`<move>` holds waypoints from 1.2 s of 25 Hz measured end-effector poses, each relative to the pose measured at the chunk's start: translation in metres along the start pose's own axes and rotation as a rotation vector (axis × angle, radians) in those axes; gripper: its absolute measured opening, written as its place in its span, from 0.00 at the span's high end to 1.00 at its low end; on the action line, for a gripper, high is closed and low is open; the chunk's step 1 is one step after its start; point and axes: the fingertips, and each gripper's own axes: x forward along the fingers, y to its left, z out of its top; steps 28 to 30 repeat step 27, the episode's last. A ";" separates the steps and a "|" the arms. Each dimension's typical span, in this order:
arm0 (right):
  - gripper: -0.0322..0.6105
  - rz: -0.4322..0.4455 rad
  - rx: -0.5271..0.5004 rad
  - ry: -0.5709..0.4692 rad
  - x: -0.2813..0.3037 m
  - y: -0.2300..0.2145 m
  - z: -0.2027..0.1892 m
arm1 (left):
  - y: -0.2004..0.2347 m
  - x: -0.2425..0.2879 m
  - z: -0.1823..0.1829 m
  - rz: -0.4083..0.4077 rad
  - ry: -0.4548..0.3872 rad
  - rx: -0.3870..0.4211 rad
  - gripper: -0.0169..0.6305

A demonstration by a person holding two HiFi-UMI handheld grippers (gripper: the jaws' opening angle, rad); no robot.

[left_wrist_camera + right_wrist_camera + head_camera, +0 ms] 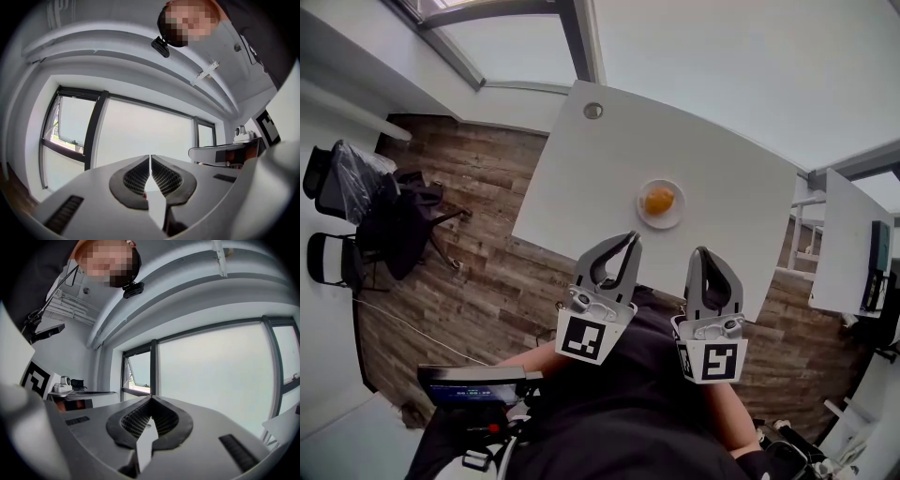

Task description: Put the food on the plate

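Observation:
An orange-brown piece of food (659, 200) lies on a small white plate (644, 213) in the middle of the white table (581, 178), seen in the head view. My left gripper (633, 239) is held near my body, short of the table's near edge, with its jaws shut and nothing between them. My right gripper (700, 253) is beside it, also shut and empty. Both gripper views point up at the windows and ceiling, with the left gripper (150, 157) and the right gripper (150, 398) showing tips pressed together.
A wood-pattern floor (459, 234) lies left of the table, with black office chairs (356, 206) at the far left. Another white desk (848, 244) with a monitor stands at the right. A screen device (473, 384) sits low by my left side.

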 end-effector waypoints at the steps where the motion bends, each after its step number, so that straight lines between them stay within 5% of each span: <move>1: 0.95 -0.001 -0.003 0.003 0.001 0.000 -0.001 | 0.000 0.000 0.000 0.002 -0.002 0.000 0.95; 30: 0.95 0.024 -0.025 0.007 0.005 0.004 0.002 | 0.002 -0.004 0.006 0.045 -0.010 0.007 0.95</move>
